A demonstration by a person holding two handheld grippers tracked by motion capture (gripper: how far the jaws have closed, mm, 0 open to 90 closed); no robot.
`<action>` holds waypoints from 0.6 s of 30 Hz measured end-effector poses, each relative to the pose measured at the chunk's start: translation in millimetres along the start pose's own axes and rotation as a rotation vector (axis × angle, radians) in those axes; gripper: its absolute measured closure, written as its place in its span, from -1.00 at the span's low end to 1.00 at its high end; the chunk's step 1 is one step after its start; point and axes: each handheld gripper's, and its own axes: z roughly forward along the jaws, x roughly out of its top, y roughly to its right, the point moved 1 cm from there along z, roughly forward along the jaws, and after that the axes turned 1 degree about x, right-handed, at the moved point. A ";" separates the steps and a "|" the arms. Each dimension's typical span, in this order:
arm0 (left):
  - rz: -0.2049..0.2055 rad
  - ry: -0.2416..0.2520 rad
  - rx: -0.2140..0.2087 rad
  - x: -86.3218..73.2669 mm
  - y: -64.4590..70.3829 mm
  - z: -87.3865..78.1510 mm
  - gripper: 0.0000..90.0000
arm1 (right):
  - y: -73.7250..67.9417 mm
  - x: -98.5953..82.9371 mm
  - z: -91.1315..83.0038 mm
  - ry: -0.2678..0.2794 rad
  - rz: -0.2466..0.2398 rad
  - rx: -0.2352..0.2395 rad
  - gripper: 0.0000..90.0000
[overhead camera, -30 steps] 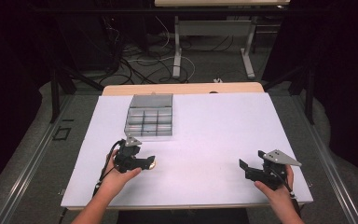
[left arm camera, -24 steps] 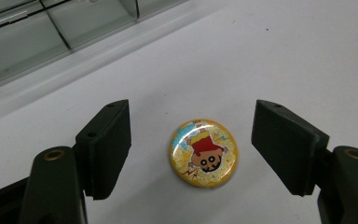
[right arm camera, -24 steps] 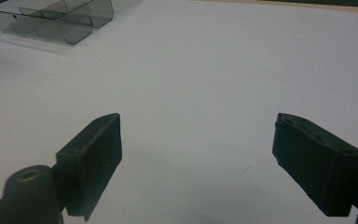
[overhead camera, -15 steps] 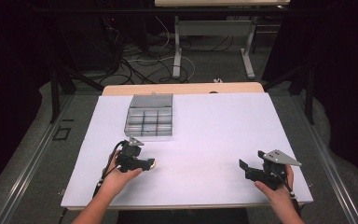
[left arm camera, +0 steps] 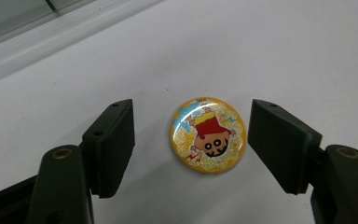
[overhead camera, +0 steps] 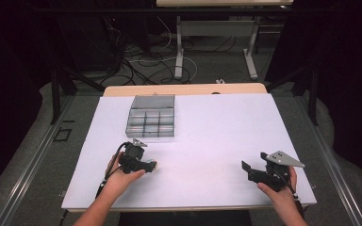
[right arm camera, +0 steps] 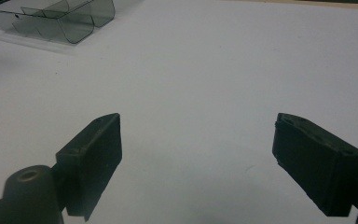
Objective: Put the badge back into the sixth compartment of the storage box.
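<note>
A round yellow badge (left arm camera: 208,135) with a cartoon figure in a red shirt lies flat on the white table, between the two black jaws of my left gripper (left arm camera: 191,140). The jaws stand apart on either side of it with a gap to each. From the high view the left gripper (overhead camera: 152,165) sits at the front left of the table, with the badge (overhead camera: 153,165) a small bright spot at its tip. My right gripper (right arm camera: 196,154) is open over bare table; it rests at the front right (overhead camera: 246,169).
A grey compartment tray (overhead camera: 152,117) stands at the back left of the white table (overhead camera: 217,132), beyond the left gripper; its clear bins (right arm camera: 56,18) show at the top left of the right gripper view. Cables and desk legs lie on the floor past the table.
The left gripper has crept slightly forward and right toward the badge. The right gripper has stayed where it was.
</note>
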 end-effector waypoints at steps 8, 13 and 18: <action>0.009 -0.024 0.003 1.5 3.1 4.4 -0.23 | -0.4 -0.3 0.7 0.004 0.005 -0.005 -0.67; 0.011 -0.032 0.005 2.0 4.6 6.2 -0.21 | -0.4 -0.3 0.4 0.001 0.005 -0.001 -0.67; 0.015 -0.040 0.013 2.2 6.0 8.4 -0.19 | 0.1 -0.3 -0.1 -0.008 0.002 -0.001 -0.67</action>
